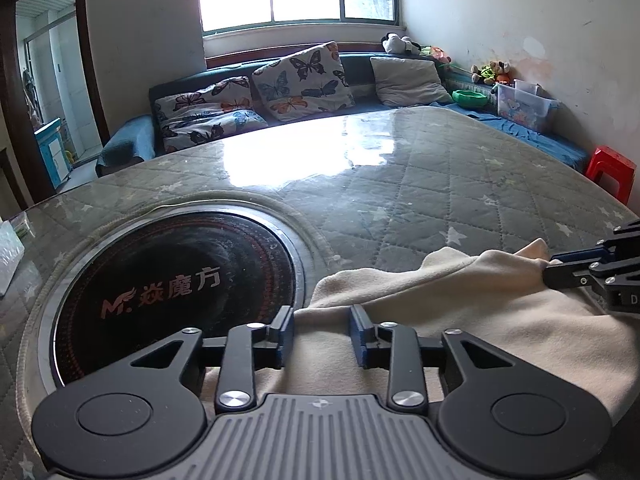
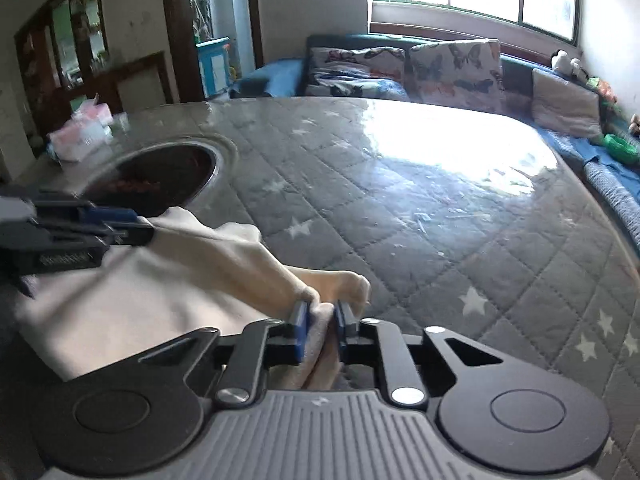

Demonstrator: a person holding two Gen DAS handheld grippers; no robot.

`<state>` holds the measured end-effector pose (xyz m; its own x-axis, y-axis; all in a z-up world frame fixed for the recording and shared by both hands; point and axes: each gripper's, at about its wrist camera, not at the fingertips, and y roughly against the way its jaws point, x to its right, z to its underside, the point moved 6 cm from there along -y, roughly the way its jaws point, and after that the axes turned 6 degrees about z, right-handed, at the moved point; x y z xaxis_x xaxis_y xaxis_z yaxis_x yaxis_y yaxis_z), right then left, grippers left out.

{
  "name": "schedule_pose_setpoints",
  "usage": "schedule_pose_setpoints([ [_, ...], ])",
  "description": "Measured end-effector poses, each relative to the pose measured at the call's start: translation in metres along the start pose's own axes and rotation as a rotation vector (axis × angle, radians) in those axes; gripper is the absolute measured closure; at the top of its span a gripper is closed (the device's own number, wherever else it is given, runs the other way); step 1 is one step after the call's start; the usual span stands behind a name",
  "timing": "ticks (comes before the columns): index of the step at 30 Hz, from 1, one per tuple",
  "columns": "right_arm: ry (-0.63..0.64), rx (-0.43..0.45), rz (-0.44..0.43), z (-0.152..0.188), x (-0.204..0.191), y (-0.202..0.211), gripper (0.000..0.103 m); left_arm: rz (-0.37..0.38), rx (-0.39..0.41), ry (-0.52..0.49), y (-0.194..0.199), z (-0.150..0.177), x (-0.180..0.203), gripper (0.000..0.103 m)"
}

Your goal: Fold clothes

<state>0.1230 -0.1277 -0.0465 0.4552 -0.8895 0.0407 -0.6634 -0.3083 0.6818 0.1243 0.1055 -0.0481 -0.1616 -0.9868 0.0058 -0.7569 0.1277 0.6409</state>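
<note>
A cream garment [image 1: 460, 312] lies bunched on the quilted grey table top [image 1: 420, 200]; it also shows in the right wrist view [image 2: 160, 288]. My left gripper [image 1: 322, 320] is open, its blue pads either side of the garment's near edge. It shows from the side at the left of the right wrist view [image 2: 132, 224]. My right gripper [image 2: 322, 320] is shut on a fold of the garment and shows at the right edge of the left wrist view [image 1: 560, 268], pinching the cloth.
A round black cooktop [image 1: 172, 292] is set into the table left of the garment. Tissue packs [image 2: 80, 136] lie at the table's far left. A sofa with butterfly cushions [image 1: 296, 80] stands behind the table, a red stool [image 1: 612, 172] at the right.
</note>
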Motion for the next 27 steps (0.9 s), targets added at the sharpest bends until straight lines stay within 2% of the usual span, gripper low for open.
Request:
schedule_pose_setpoints([
  [3,0.022,0.006,0.031,0.003,-0.001,-0.003,0.091,0.001,0.000,0.011,0.001,0.001,-0.003,0.062],
  [7,0.000,0.024,0.012,-0.007,-0.001,0.006,0.090,0.004,0.002,0.005,0.004,0.001,-0.002,0.062],
  [11,0.018,0.039,-0.061,-0.023,-0.014,0.005,0.089,0.003,0.005,0.004,0.005,0.002,0.000,0.062],
  [14,0.064,0.015,-0.089,-0.029,-0.030,-0.009,0.089,0.001,0.006,0.007,0.007,0.003,0.000,0.061],
  [18,0.102,-0.023,-0.067,-0.031,-0.037,-0.030,0.089,0.007,0.017,-0.003,0.017,0.004,0.002,0.059],
  [21,0.091,0.005,-0.065,-0.035,-0.030,-0.021,0.087,0.027,0.033,-0.015,0.029,0.005,0.009,0.058],
  [24,0.084,0.072,-0.068,-0.039,-0.023,0.006,0.082,0.070,0.057,-0.041,0.043,0.005,0.024,0.058],
  [26,0.085,0.116,-0.063,-0.039,-0.018,0.026,0.065,0.106,0.072,-0.061,0.050,0.005,0.040,0.058],
  [27,0.086,0.137,-0.059,-0.039,-0.016,0.036,0.063,0.125,0.078,-0.072,0.052,0.005,0.049,0.058],
])
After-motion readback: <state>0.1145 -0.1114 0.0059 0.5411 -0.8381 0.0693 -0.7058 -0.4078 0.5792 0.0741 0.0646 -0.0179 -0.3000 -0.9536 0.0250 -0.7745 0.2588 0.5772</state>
